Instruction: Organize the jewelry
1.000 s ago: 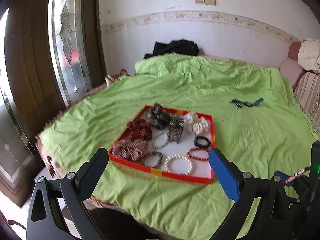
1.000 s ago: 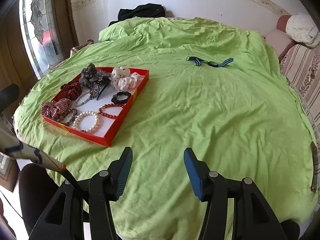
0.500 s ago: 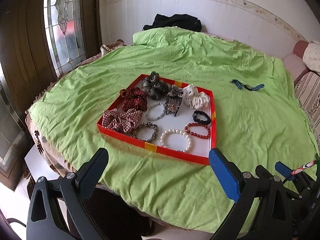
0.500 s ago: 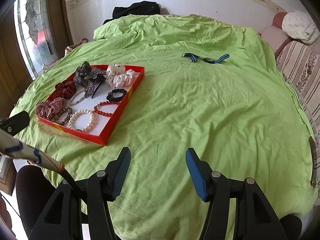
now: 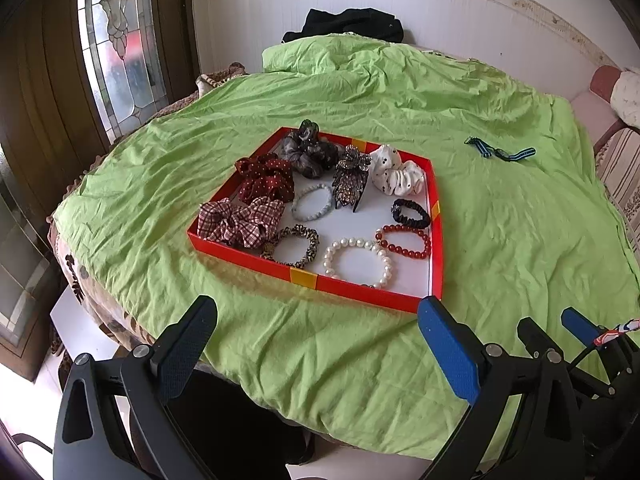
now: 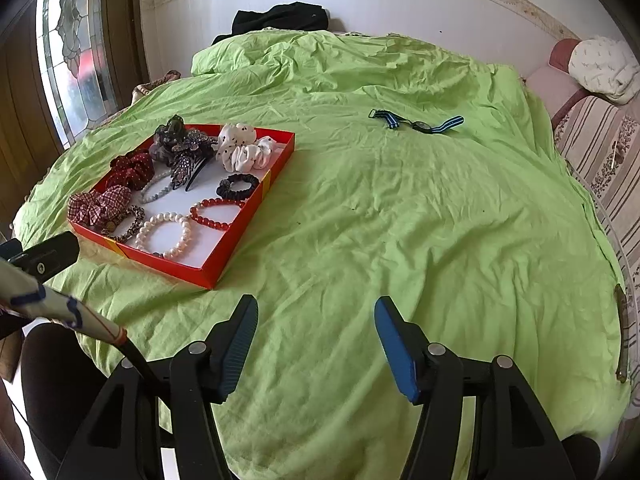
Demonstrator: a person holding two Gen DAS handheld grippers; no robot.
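A shallow red tray [image 5: 256, 258] with yellow patches on its rim sits on the left part of a round table draped in a wrinkled lime-green cloth [image 6: 400, 240]. Its low walls keep small loose pieces together and easy to reach from above. Soft items fill the far and left side: a checked scrunchie [image 5: 240, 220], a dark red dotted scrunchie [image 5: 266, 176], a grey one [image 5: 306, 150] and a white spotted one [image 5: 396, 172], all puffy gathered fabric. A glittery hair claw [image 5: 350, 178] lies between them. The hard beaded rings lie flat nearer the front: a pearl bracelet [image 5: 358, 260], a red bead bracelet [image 5: 404, 240], a pale bead bracelet [image 5: 312, 202], a leopard-print band [image 5: 294, 244] and a small dark scrunchie [image 5: 410, 212].

One piece lies outside the tray: a watch with a blue striped strap [image 6: 418, 123], stretched flat on the cloth, far and to the right, probably next to be put away.

The left hand-held gripper [image 5: 316, 340] hangs just short of the tray's near rim, jaws wide apart and empty. The right hand-held gripper [image 6: 316, 336] is over bare cloth, its jaws opening with nothing between them.
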